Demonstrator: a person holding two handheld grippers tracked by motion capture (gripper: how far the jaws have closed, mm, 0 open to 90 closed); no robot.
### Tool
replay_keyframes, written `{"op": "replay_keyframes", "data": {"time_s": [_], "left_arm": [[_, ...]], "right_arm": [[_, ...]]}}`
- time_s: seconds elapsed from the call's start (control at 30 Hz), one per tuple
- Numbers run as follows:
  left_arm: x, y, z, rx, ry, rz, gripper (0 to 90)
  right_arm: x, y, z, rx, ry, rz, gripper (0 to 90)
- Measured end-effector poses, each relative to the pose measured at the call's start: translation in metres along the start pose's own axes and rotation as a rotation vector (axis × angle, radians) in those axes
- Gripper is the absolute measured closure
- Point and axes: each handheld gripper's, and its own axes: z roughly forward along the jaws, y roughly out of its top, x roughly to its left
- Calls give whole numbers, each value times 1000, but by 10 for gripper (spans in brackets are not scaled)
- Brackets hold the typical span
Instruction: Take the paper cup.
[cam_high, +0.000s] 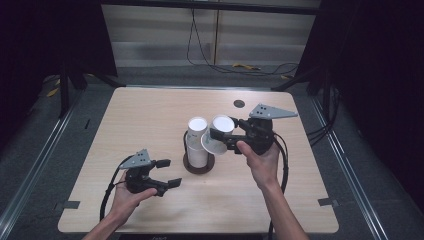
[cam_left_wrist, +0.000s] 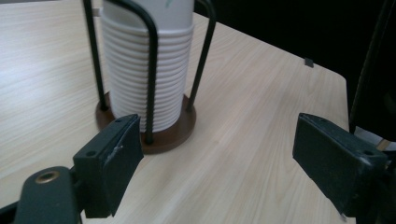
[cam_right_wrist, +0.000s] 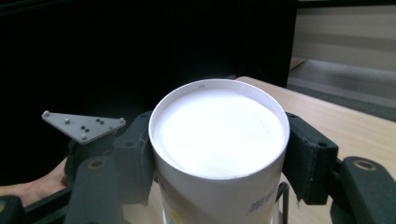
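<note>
Paper cup (cam_high: 218, 134), white and tilted, sits pinched between the jaws of the right gripper (cam_high: 226, 138) near the table's centre, just at 3 o'clock of the cup stack (cam_high: 198, 142). That stack stands in a wire holder on a round brown base (cam_high: 198, 167); the holder's black rods (cam_left_wrist: 152, 74) rise around its ribbed rims. At 7 o'clock of the holder the left gripper (cam_high: 169, 173) hovers, jaws spread wide with nothing between them. Bare wooden table (cam_high: 145, 120) lies open toward 10 and 5 o'clock; a small dark grommet (cam_high: 239, 103) sits at 1 o'clock.
</note>
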Motion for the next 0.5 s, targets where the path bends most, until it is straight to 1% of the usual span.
{"op": "replay_keyframes", "data": {"time_s": [0.07,0.13,0.17,0.23,0.27,0.33,0.37,0.43,0.5], "left_arm": [[-2,4,3,1,-10,12,159],[-4,8,5,-9,-18,15,159],[-5,10,6,-5,-20,13,159],[-6,15,9,0,-25,31,159],[-7,18,10,-5,-26,32,159],[-8,24,10,-20,-38,41,159],[-9,27,10,-16,-36,50,160],[-10,31,10,-19,-40,52,159],[-10,34,10,-26,-41,53,159]], "right_arm": [[1,-4,-1,17,-1,2,352],[2,-9,-2,32,18,11,352],[3,-12,-1,41,33,12,352],[3,-16,0,58,22,5,352],[2,-22,2,59,37,20,352],[1,-24,3,63,40,20,352],[2,-27,4,68,40,23,352],[1,-31,6,79,44,25,353],[2,-37,9,102,45,18,353]]}}
